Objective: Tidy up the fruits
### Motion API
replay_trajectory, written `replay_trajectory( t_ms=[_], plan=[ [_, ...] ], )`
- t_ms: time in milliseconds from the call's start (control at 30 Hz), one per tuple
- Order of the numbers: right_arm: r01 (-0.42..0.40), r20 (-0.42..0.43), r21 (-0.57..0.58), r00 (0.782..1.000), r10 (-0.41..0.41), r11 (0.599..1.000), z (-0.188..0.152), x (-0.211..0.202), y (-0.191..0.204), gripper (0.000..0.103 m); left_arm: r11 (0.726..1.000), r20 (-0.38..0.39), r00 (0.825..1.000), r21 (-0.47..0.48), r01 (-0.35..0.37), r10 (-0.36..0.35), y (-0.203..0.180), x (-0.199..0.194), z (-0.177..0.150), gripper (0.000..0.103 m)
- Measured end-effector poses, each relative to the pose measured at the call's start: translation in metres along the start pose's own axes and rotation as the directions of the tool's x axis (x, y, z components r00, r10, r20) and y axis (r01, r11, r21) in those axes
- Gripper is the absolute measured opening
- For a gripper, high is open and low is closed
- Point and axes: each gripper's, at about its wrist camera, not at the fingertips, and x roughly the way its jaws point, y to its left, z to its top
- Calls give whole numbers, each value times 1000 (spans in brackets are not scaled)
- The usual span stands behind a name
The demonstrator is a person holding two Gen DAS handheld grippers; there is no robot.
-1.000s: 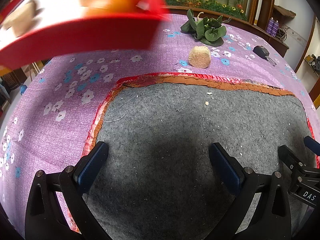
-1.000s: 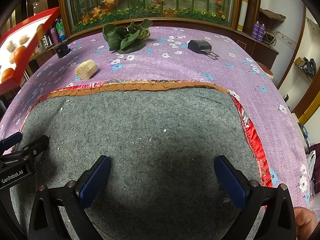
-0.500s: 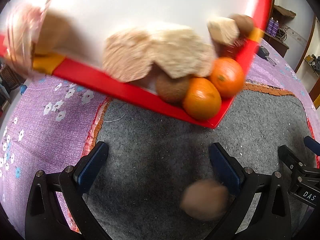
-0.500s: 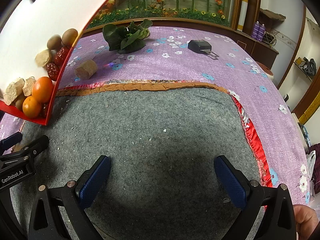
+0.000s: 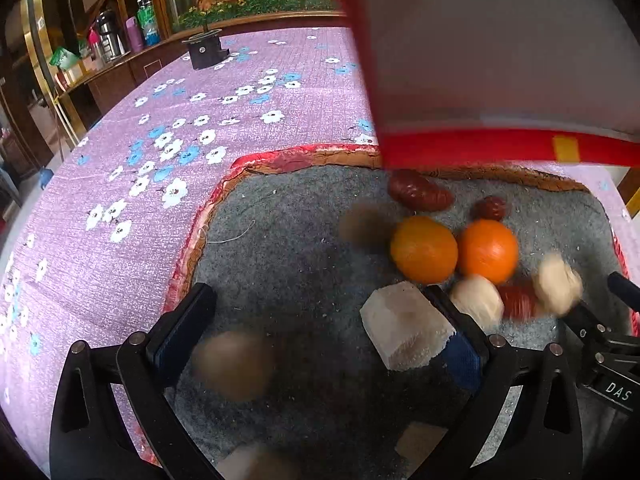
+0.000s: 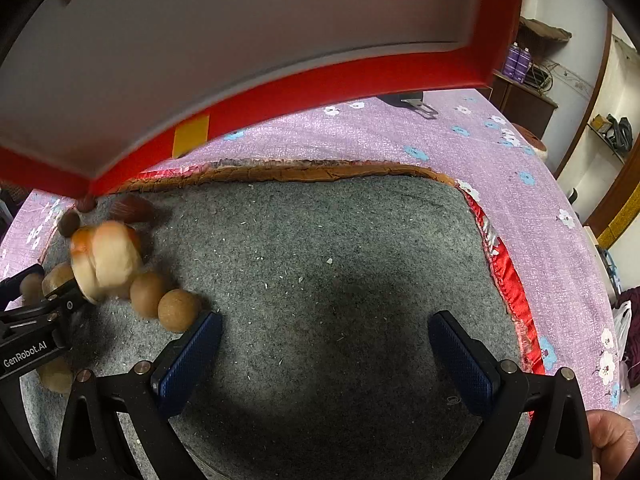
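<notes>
A red tray (image 5: 472,146) with a pale inner face hangs tilted above the grey felt mat (image 5: 296,248), its rim carrying a yellow patch (image 6: 191,141), and the fruit lies scattered on the mat beneath it. In the left wrist view two oranges (image 5: 424,250) sit side by side near the mat's far right part, touching or nearly so, with two dark red dates (image 5: 418,196) just behind them and a blurred brown round fruit (image 5: 362,224) to their left. A pale cut chunk (image 5: 404,332) lies against the inner face of the left gripper's (image 5: 320,328) right finger, more pale pieces (image 5: 478,300) sit beside it, and another brown fruit (image 5: 234,364) — smeared by blur — shows between the jaws, which stand wide apart and grip nothing. The right gripper (image 6: 324,354) is likewise spread open over bare felt, holding nothing; to its left a cluster of brown round fruits (image 6: 178,310) and a blurred pale piece (image 6: 106,260) rest near the other tool. The mat lies on a purple flowered cloth (image 5: 160,184) covering the bench — a small dark box (image 5: 204,50) stands far back on it.
</notes>
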Motion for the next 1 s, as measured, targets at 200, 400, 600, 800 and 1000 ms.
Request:
replay_trajectory(
  t_ms=[200,400,600,800,1000],
  plan=[
    [0,0,0,1000,0,1000,0,0,0,103,1000,1,1000,0,0,0,2,0,0,103],
    [0,0,0,1000,0,1000,0,0,0,103,1000,0,1000,0,0,0,2,0,0,103],
    [0,0,0,1000,0,1000,0,0,0,103,1000,0,1000,0,0,0,2,0,0,103],
    [0,0,0,1000,0,1000,0,0,0,103,1000,0,1000,0,0,0,5,-3,1,103],
    [0,0,0,1000,0,1000,0,0,0,103,1000,0,1000,0,-1,1,5,-3,1,103]
  ],
)
